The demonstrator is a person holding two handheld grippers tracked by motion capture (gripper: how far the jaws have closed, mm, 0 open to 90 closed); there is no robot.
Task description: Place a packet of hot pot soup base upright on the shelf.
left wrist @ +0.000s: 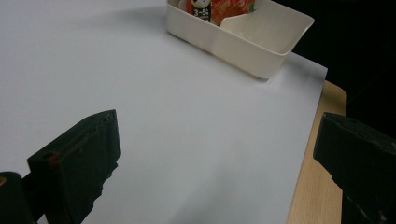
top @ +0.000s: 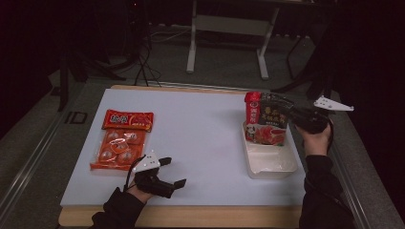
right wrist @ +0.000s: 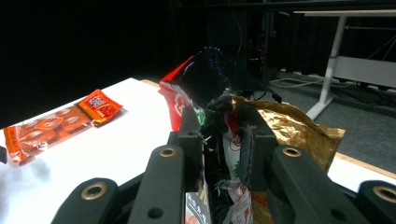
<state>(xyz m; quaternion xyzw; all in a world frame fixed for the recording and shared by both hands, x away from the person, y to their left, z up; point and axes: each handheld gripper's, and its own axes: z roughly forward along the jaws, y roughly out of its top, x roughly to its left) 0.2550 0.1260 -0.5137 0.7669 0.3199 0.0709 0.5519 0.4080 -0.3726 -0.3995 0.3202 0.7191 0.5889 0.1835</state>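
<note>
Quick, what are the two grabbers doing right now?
Left gripper: open, holding nothing.
Right gripper: closed on the red and black packet.

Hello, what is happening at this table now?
A person works with two hand-held grippers. The right hand-held gripper is shut on a red and black sauce packet, standing it in the white bin. The left hand-held gripper is open above the table. An orange snack pack lies at the left.
</note>
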